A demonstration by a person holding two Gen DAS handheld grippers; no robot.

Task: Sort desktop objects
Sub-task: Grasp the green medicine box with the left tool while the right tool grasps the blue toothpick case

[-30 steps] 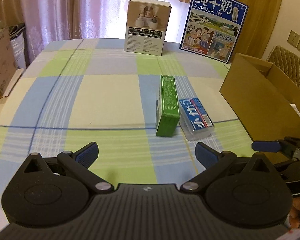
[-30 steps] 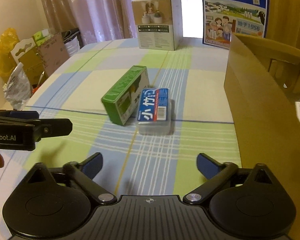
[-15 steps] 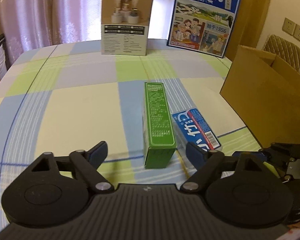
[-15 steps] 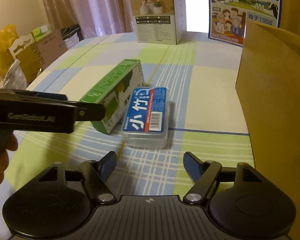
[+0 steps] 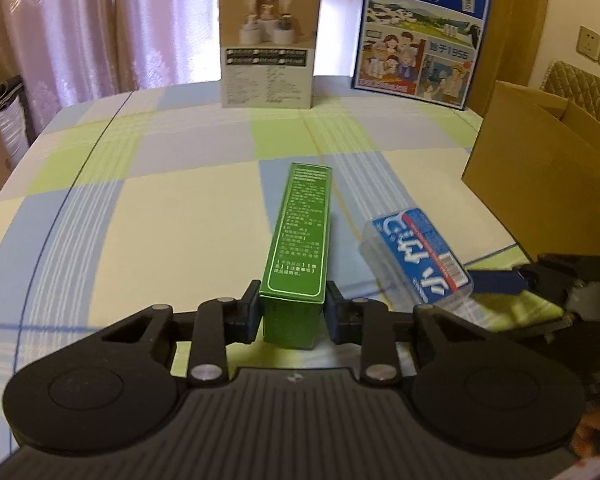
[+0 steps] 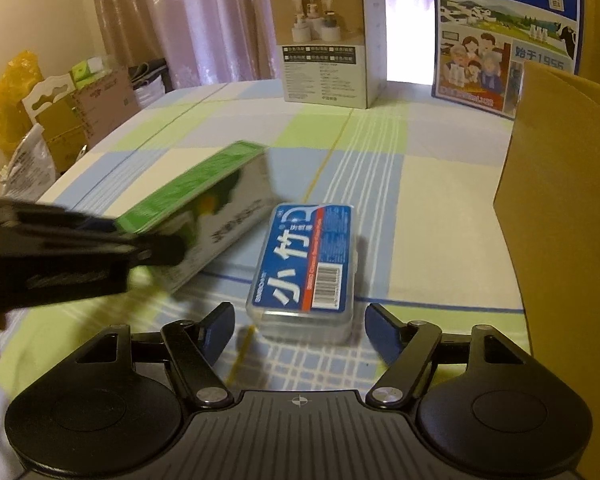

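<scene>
Since the earlier frame, the left hand-held gripper has advanced and clamped its fingers on the near end of the green box, which lies lengthwise on the checked bench. Meanwhile the right hand-held gripper has moved forward to the clear plastic case with the blue label; its jaws are spread, one on each side of the case's near end, not touching. Just right of the case stands a cardboard box.
</scene>
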